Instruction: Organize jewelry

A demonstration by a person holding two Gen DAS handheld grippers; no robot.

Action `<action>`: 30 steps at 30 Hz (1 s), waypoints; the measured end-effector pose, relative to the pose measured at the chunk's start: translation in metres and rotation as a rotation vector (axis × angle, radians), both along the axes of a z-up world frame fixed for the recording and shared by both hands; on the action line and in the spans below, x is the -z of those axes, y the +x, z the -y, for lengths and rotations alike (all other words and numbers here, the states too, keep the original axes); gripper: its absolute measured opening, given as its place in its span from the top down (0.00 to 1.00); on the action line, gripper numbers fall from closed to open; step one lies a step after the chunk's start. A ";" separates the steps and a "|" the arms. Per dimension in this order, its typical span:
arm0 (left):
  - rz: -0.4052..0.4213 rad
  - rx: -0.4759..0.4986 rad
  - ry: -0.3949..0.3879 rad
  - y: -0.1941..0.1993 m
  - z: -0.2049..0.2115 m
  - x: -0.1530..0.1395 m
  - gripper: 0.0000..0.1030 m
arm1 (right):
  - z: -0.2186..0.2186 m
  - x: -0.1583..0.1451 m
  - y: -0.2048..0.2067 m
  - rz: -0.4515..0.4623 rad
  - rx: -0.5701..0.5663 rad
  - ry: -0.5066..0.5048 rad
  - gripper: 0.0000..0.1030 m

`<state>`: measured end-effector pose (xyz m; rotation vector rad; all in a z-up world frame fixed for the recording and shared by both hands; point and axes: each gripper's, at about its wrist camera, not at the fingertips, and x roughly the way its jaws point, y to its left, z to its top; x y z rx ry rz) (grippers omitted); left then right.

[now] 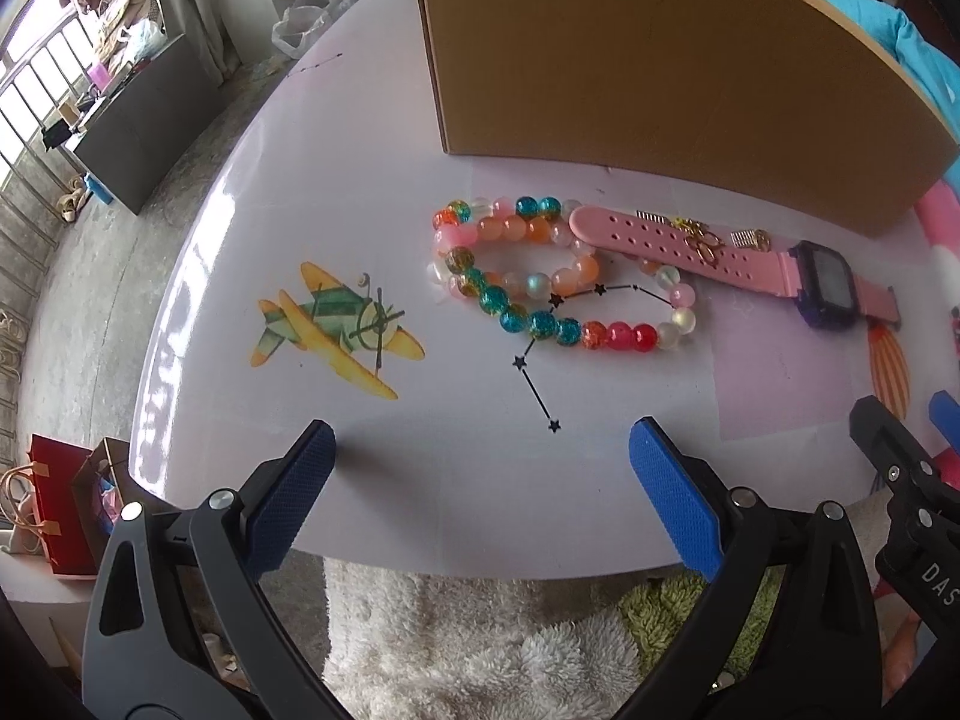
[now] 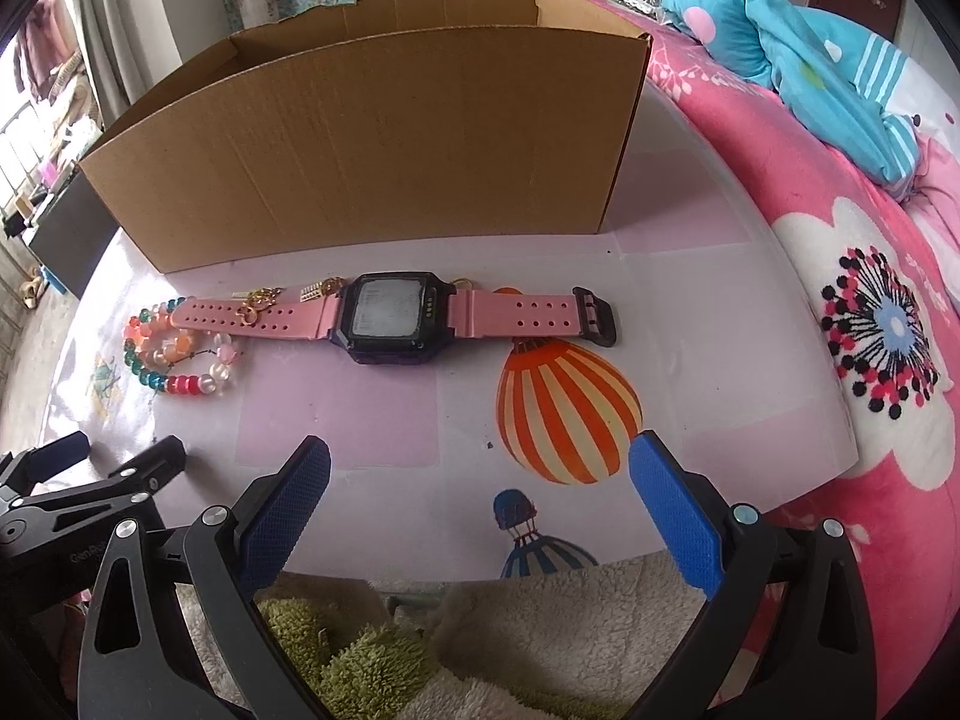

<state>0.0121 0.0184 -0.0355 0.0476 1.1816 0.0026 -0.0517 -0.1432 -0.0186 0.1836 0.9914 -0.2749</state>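
Two colourful bead bracelets (image 1: 540, 276) lie tangled on the white table (image 1: 360, 210), in front of an open cardboard box (image 1: 660, 72). A pink-strapped watch with a dark face (image 2: 390, 315) lies flat to their right. Small gold pieces (image 1: 702, 237) rest on its left strap. The bracelets also show in the right wrist view (image 2: 174, 348), as does the box (image 2: 372, 144). My left gripper (image 1: 480, 462) is open and empty above the table's near edge, short of the bracelets. My right gripper (image 2: 480, 474) is open and empty, short of the watch.
The table bears printed pictures: a plane (image 1: 336, 330) and a striped balloon (image 2: 564, 414). A pink flowered bedspread (image 2: 870, 330) with a blue blanket (image 2: 810, 54) lies to the right. Fluffy rugs (image 2: 510, 648) lie below the near edge. A red gift bag (image 1: 60, 504) stands at the left.
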 end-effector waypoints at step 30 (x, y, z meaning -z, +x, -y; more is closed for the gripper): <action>0.037 0.125 -0.023 -0.012 0.008 -0.009 0.07 | 0.051 0.017 0.025 0.025 -0.150 0.104 0.06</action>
